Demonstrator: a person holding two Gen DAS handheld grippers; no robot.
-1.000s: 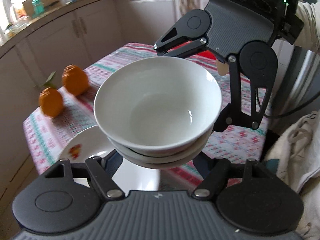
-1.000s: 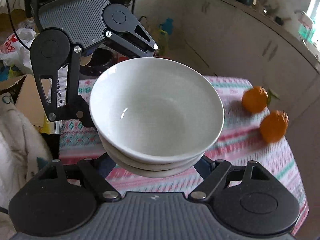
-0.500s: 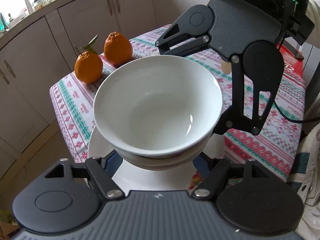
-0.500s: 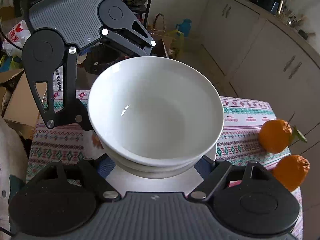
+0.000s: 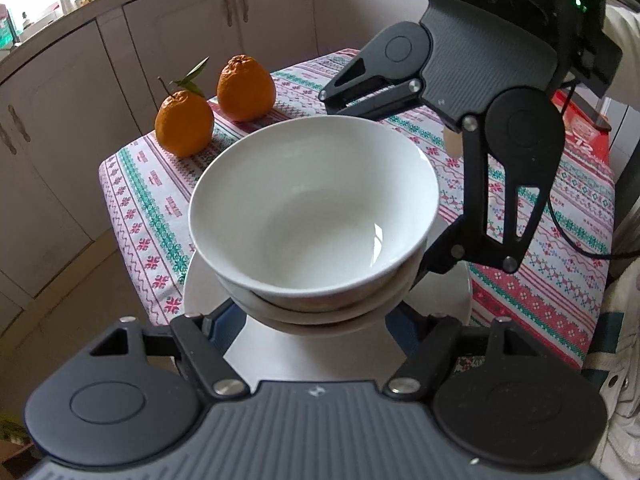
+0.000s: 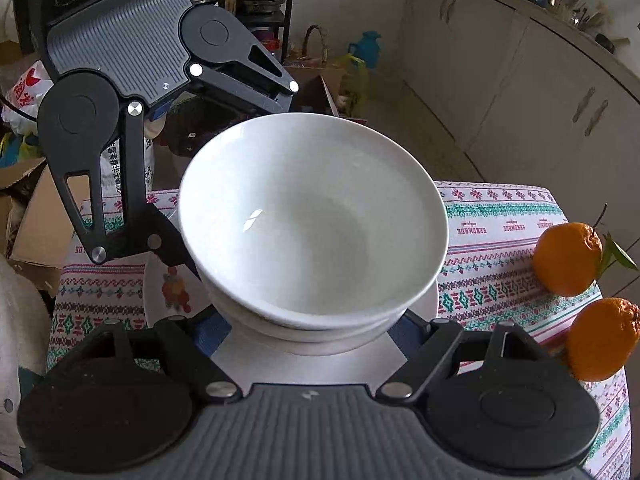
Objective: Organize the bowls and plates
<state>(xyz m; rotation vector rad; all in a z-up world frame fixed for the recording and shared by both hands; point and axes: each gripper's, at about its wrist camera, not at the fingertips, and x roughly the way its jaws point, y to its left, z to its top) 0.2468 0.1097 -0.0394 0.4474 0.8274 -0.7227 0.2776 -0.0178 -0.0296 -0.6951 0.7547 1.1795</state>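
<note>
A stack of white bowls (image 5: 316, 216) is held between my two grippers, one from each side, just above a white plate (image 5: 200, 292) on the patterned tablecloth. It also shows in the right wrist view (image 6: 312, 220), over the plate (image 6: 160, 292), which has a fruit print. My left gripper (image 5: 316, 320) has its jaws spread around the stack's near side. My right gripper (image 6: 312, 332) does the same from the opposite side. The fingertips are hidden under the bowls. Whether the stack touches the plate I cannot tell.
Two oranges (image 5: 212, 108) sit at the table's far corner; in the right wrist view the oranges (image 6: 580, 292) are at the right edge. Kitchen cabinets (image 5: 120, 60) stand beyond the table. Cardboard boxes and bags (image 6: 24, 184) lie on the floor.
Both grippers have carried the bowl stack across and down, so that it now hangs over the white plate. The oranges appear closer.
</note>
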